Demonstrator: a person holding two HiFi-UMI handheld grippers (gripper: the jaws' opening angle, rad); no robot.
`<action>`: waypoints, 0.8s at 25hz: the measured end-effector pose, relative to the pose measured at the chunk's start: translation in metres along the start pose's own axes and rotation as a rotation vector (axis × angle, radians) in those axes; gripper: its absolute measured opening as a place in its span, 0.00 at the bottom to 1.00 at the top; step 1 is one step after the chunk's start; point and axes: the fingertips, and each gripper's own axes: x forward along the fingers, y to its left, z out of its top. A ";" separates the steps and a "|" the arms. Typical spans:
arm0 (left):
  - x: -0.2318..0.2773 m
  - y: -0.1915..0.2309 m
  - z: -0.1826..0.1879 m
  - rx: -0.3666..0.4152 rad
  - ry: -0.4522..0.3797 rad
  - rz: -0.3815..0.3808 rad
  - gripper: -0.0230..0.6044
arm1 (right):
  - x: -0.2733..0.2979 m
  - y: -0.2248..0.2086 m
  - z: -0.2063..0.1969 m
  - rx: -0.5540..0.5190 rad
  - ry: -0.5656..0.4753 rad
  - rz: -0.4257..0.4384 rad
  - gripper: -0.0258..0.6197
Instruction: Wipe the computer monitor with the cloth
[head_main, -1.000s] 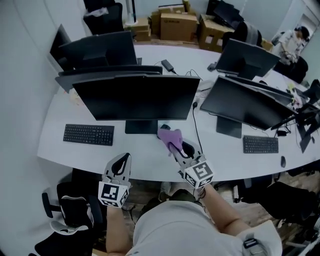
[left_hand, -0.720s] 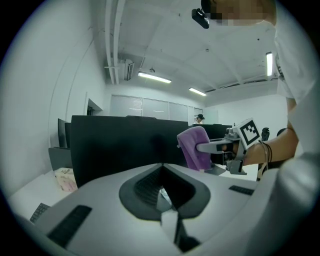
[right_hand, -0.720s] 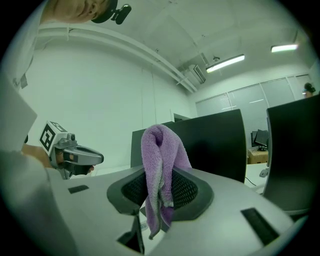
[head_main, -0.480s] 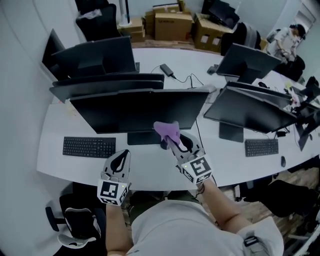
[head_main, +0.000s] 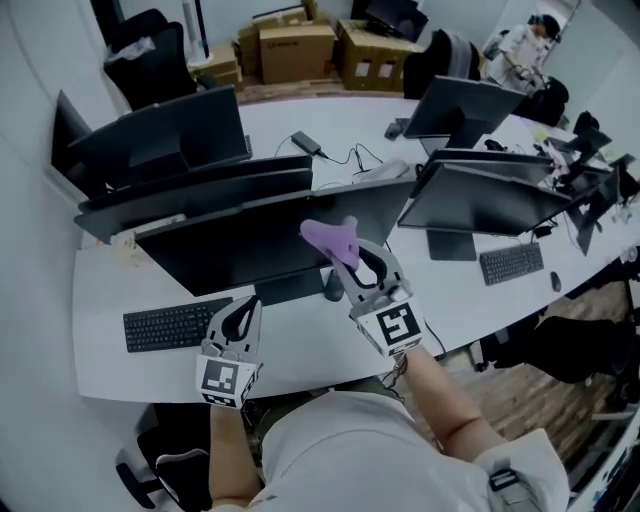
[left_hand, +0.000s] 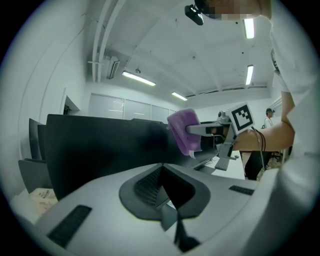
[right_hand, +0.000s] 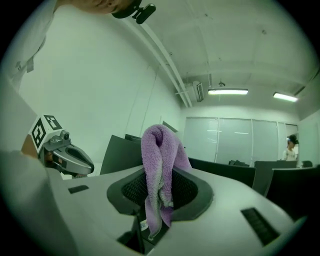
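The black monitor (head_main: 250, 245) stands on the white desk (head_main: 470, 300) in front of me, screen facing me. My right gripper (head_main: 345, 258) is shut on a purple cloth (head_main: 330, 236), which it holds up against the monitor's upper right part. In the right gripper view the cloth (right_hand: 159, 165) hangs folded out of the gripper (right_hand: 157, 202). My left gripper (head_main: 243, 312) hovers low over the desk's front edge, shut with nothing in it. From the left gripper view (left_hand: 166, 200) I see the monitor (left_hand: 100, 150) and the cloth (left_hand: 184, 131).
A black keyboard (head_main: 175, 325) lies left of the monitor's stand (head_main: 290, 288). More monitors (head_main: 480, 200) and a second keyboard (head_main: 512, 263) fill the desk to the right and behind. Cardboard boxes (head_main: 297, 50) sit at the far wall. A person (head_main: 525, 45) is at the back right.
My right gripper has lifted the cloth from just above the desk up to the monitor's upper right part. The left gripper has stayed near the desk's front edge.
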 end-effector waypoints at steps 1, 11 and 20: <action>0.001 0.004 0.001 0.002 -0.004 -0.013 0.04 | 0.004 0.000 0.005 -0.012 -0.006 -0.017 0.20; 0.011 0.029 0.014 0.032 -0.049 -0.109 0.04 | 0.045 -0.008 0.047 -0.163 0.008 -0.129 0.20; 0.013 0.041 0.016 0.062 -0.042 -0.141 0.04 | 0.077 -0.001 0.054 -0.243 0.069 -0.153 0.20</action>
